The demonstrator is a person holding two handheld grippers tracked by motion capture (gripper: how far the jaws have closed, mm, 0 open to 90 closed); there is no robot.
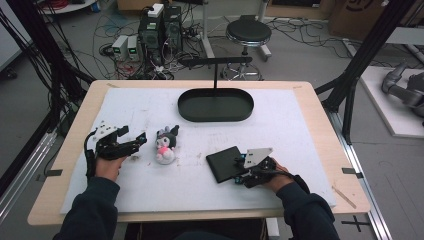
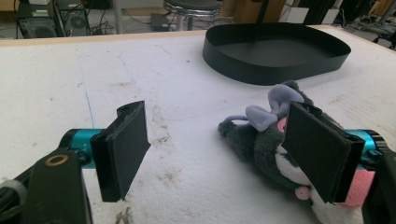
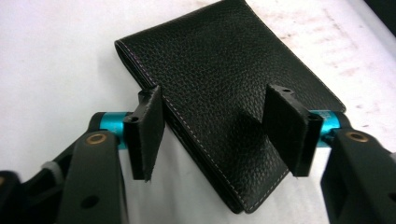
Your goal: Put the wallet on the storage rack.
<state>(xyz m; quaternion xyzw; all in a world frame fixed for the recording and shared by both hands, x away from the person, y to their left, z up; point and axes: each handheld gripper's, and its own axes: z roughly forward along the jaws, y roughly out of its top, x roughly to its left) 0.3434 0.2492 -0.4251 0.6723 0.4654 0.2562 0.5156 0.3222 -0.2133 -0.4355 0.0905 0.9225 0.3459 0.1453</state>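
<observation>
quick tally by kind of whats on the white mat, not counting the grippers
plush toy: 1
black leather wallet: 1
black oval tray: 1
total: 3

This is a robotics or engineering lab. Beyond the desk [image 1: 320, 130], computer towers [image 1: 161, 27] sit on a bare grey floor amid tangled cables [image 1: 115, 30], with a round stool [image 1: 248, 32], black metal framing [image 1: 367, 47], and a grey robot arm [image 1: 402, 87] at the right.
</observation>
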